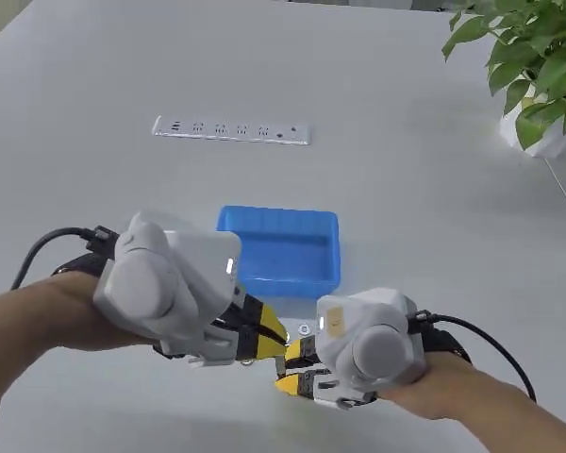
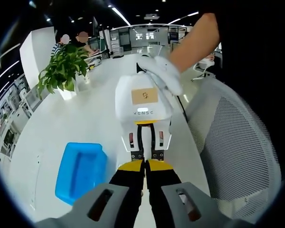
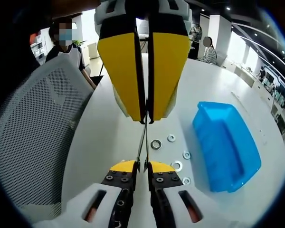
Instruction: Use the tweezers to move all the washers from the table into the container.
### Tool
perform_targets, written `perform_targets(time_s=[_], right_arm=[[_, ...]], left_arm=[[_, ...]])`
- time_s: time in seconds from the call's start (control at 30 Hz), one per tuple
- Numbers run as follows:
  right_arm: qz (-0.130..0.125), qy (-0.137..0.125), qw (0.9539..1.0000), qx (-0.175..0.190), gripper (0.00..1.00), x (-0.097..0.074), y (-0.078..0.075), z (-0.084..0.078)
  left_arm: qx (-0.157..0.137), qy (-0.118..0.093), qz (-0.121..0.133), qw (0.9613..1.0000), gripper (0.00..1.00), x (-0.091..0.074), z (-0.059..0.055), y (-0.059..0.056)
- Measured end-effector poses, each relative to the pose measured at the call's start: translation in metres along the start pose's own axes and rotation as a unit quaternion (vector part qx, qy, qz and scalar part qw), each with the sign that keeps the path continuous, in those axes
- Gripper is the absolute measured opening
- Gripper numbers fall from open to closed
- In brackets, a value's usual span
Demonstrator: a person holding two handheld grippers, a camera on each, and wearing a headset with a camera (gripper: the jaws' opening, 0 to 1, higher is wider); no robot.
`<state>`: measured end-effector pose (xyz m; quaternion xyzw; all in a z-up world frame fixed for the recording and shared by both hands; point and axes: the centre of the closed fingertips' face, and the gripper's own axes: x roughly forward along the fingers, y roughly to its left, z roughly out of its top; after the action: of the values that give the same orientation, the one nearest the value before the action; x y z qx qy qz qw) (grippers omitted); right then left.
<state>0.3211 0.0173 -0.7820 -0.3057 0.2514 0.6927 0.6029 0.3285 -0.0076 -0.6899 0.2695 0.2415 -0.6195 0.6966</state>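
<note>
my right tongs [image 3: 142,166] are clenched on one end of the tweezers [image 3: 143,142]. my left tongs [image 3: 146,116] face them tip to tip and are clenched on the other end, so the thin steel runs straight between the two pairs of yellow jaws. just beside it on the table [image 3: 97,156] lie the washers [image 3: 156,144], five that i can count. they sit loose and flat, near the long wall of the blue container [image 3: 225,142], which looks empty.

i judge the step in hand to be settling the tweezers between the two tongs, with no washer picked yet. the next move calls for one pair to let go and the other to hold the tweezers with their points free, then tilt them down to the nearest washer.

the right gripper view gives the tweezers and washers plainly. the left gripper view gives the face of the right tongs, the container to one side and a mesh chair [image 2: 237,142]. the head view sets a power strip [image 1: 231,130] and a plant [image 1: 538,66] beyond the container.
</note>
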Motion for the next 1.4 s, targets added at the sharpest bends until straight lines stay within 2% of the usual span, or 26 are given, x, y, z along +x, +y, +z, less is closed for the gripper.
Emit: perform_targets(time_s=[0.27,0.43,0.6,0.93,1.07,1.23,1.4], right_arm=[[0.0,-0.006,1.0,0.002,0.11,-0.001,0.001,-0.002],[0.0,-0.006,1.0,0.002,0.11,0.0,0.001,-0.001],[0.001,-0.007,1.0,0.002,0.11,0.0,0.001,-0.001],[-0.003,-0.007,1.0,0.005,0.14,-0.001,0.0,-0.002],[-0.008,-0.017,0.9997,0.013,0.18,-0.003,-0.002,0.001],[-0.013,-0.016,0.9997,0.012,0.24,-0.007,-0.004,0.001],[-0.019,-0.023,0.9991,0.03,0.32,-0.012,-0.006,0.001]], left_arm=[[0.001,-0.012,-0.018,0.9998,0.06,0.004,0.004,-0.003],[0.005,0.0,-0.023,0.9997,0.07,0.007,-0.003,-0.005],[0.001,-0.002,-0.024,0.9997,0.06,0.01,-0.006,-0.004],[0.002,-0.005,-0.028,0.9996,0.06,0.012,-0.005,-0.004],[0.001,-0.004,-0.026,0.9997,0.06,0.011,-0.006,-0.004],[-0.001,-0.004,-0.023,0.9997,0.06,0.011,-0.006,-0.003],[-0.002,-0.003,-0.021,0.9998,0.06,0.01,-0.008,-0.003]])
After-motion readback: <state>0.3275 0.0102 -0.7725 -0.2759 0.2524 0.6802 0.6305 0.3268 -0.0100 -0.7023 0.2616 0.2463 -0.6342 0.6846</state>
